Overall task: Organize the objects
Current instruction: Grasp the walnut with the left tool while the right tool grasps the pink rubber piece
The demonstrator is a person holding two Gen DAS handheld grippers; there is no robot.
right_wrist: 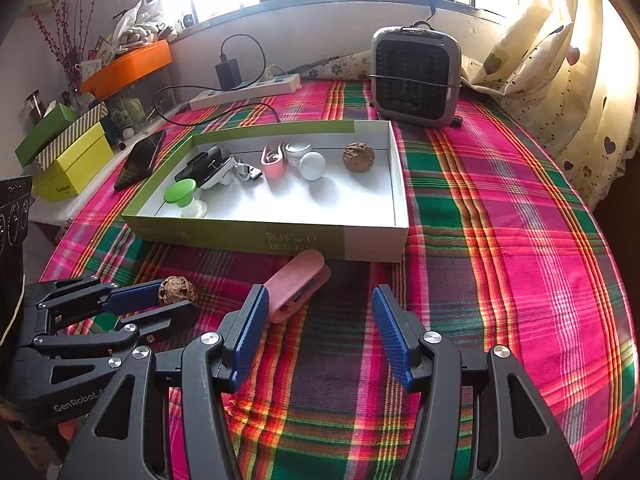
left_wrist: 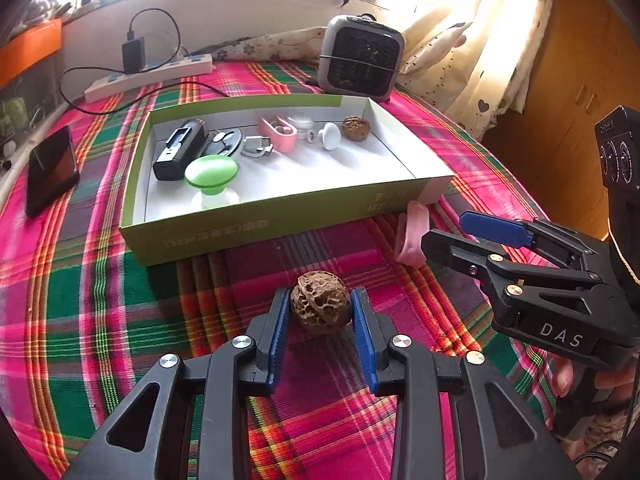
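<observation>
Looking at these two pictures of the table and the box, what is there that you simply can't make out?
- Print on the box: both views, too small and blurred to read.
- Pink clip outside the box: left view, partly hidden behind the right tongs.
- Walnut in the left tongs: right view, its lower part is covered by a finger.
- Black gadget in the box: both views, too small to identify.
- Hands: almost wholly cut off by the picture edges.

Open box [right_wrist: 372,246] sits mid-table on the cloth [right_wrist: 500,240]. Inside it, left to right: knob [right_wrist: 181,194], a dark device [left_wrist: 178,152], small clips, cap [right_wrist: 312,165], walnut [right_wrist: 359,157] at the right end. Behind the box: heater [right_wrist: 416,76] on the right, power strip [right_wrist: 246,90] on the left. Phone [left_wrist: 50,170] left of the box. In front: a second walnut [left_wrist: 320,303] on the left, a clip case [right_wrist: 296,284] to its right, possibly touching the box wall.
</observation>
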